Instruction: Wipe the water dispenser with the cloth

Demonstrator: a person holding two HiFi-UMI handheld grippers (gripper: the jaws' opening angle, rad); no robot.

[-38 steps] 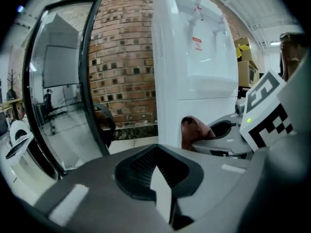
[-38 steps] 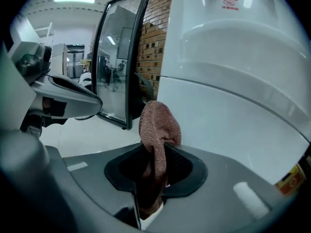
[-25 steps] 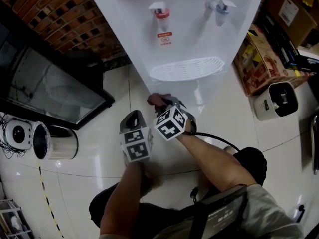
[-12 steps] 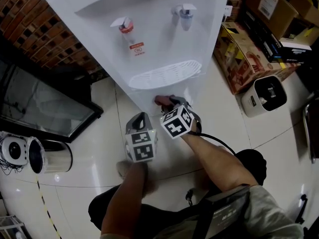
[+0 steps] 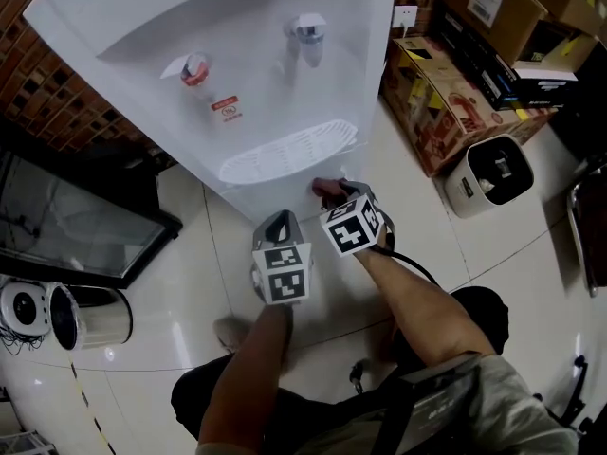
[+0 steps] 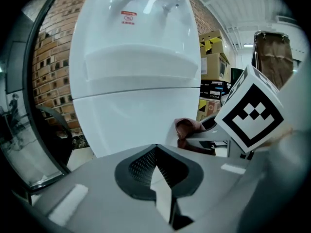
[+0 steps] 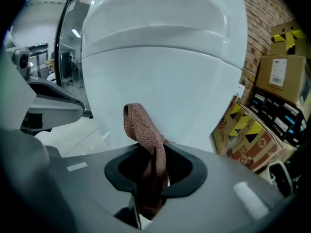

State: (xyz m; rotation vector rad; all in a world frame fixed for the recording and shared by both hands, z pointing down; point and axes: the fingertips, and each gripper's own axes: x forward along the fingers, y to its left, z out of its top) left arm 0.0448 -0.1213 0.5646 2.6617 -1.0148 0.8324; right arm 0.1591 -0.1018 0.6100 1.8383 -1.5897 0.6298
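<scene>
The right tool [image 7: 151, 181] is clamped on the brown cloth [image 7: 142, 125], and a fold of it sticks up out of the jaws. That cloth sits right up against the white lower front of the water dispenser [image 5: 256, 83], just under the drip tray [image 5: 285, 152], near the right-hand corner. The left tool [image 6: 158, 176] hangs low just beside it, jaws together with nothing in them, facing the same panel. Cardboard boxes [image 5: 446, 102] stand on the floor off to the right.

Storeroom-like space: brick wall [image 5: 66, 93], stacked cardboard boxes [image 5: 446, 112], glossy tiled floor [image 5: 531, 254].
</scene>
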